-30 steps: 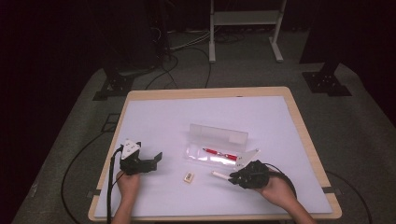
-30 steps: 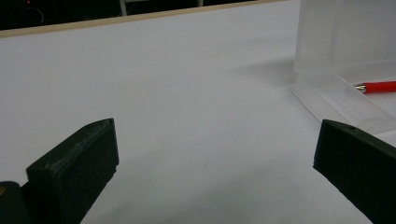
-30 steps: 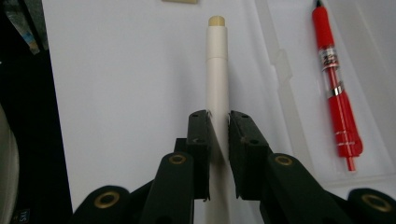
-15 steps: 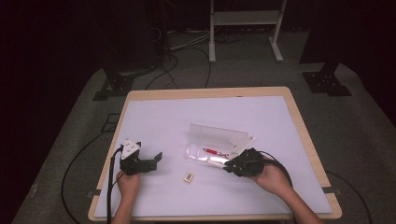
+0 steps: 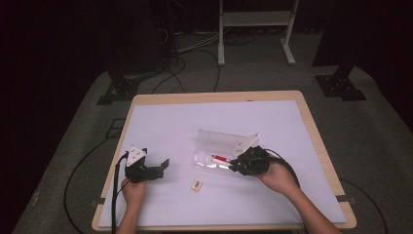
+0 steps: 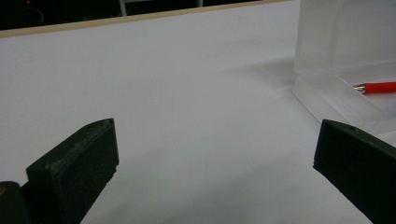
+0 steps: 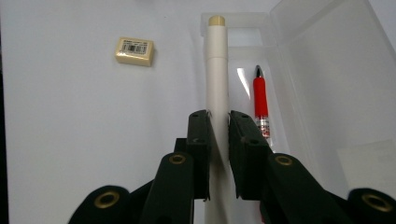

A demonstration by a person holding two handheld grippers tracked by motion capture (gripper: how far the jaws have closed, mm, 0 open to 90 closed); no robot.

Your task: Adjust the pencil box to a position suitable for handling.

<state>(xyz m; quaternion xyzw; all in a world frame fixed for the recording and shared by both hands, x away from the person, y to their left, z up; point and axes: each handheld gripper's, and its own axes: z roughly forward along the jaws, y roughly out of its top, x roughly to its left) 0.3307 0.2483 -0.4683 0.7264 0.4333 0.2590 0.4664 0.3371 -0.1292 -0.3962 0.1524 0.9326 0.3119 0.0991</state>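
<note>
White and slim, a pen point(image 7: 216, 74) is clamped between the jaws of the right gripper point(image 7: 218, 140), its long axis running straight on ahead of the jaws, its cream-tipped end leading. In the right gripper view that leading end hangs over the near-left rim of a clear plastic case point(image 7: 322, 70), whose lid stands open on the far side. Whether the pen touches the tray or is just above it cannot be told.

A red pen point(image 7: 259, 95) already lies in the tray, just to the right of the white one and nearly parallel with it. So the coming move looks to turn on alignment: the held pen's length already matches the tray's long side, and it seems to need only a small shift to the right and down to settle beside the red one.

A small cream eraser point(image 5: 196, 185) rests on the white table point(image 5: 160, 122) to the left of the case, between the two hands.

Well apart at the table's near left, the left gripper point(image 5: 146, 169) hovers with its jaws wide open and empty; the right hand point(image 5: 277, 176) is plainly the nearer to the case.
</note>
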